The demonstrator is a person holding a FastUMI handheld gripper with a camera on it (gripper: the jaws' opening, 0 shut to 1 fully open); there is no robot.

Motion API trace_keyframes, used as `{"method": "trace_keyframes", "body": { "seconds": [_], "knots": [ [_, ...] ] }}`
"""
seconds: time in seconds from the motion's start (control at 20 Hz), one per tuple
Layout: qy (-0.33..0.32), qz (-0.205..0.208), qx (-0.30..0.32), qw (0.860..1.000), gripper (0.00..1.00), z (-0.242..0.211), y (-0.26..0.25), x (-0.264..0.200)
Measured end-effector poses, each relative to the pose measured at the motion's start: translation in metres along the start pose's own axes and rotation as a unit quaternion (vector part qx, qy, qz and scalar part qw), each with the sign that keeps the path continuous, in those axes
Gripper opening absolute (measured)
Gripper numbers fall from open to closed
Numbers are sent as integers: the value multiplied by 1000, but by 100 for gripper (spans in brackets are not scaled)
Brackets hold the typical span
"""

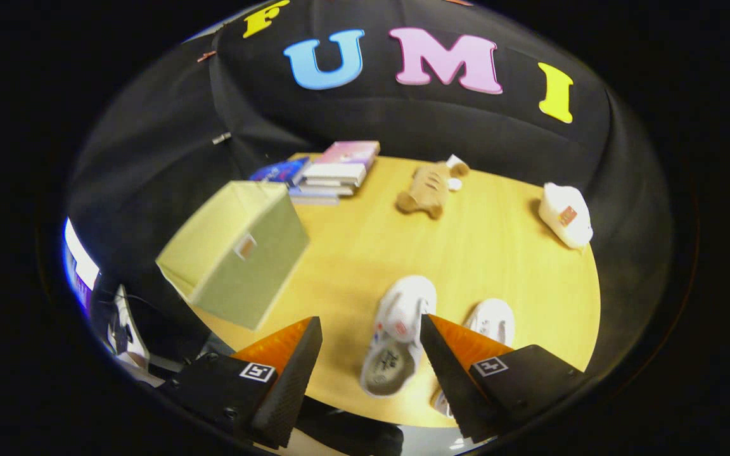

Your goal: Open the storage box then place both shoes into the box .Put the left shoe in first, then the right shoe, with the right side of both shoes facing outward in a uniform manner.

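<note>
Gripper (371, 329) spread wide and holding nothing, hovering above the near edge of the round wooden table (498, 253). Between the fingers – one white shoe (398, 332), long axis running near to far, opening toward the near side, toe pointing far. Just right of it a second white shoe (493, 318), partly hidden behind the right finger, lying about parallel. Left and farther off, well apart from the shoes – the green storage box (238, 253), lid closed. At the far edge a stack of books (333, 171), a brown plush toy (428, 189), and far right a white pouch (566, 215).
</note>
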State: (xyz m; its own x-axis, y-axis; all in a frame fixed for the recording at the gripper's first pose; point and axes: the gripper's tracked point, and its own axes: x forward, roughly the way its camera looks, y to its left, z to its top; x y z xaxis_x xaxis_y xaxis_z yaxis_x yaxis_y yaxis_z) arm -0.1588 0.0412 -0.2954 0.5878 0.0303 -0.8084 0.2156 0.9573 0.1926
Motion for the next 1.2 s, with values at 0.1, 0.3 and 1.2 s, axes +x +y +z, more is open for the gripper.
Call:
{"method": "trace_keyframes", "body": {
  "seconds": [0.1,0.3,1.2],
  "knots": [
    [29,-26,-17,999,96,-35,-21,16],
    [62,-58,-42,996,91,-69,-46,51],
    [39,-84,120,989,6,-45,-71,117]
  ]
}}
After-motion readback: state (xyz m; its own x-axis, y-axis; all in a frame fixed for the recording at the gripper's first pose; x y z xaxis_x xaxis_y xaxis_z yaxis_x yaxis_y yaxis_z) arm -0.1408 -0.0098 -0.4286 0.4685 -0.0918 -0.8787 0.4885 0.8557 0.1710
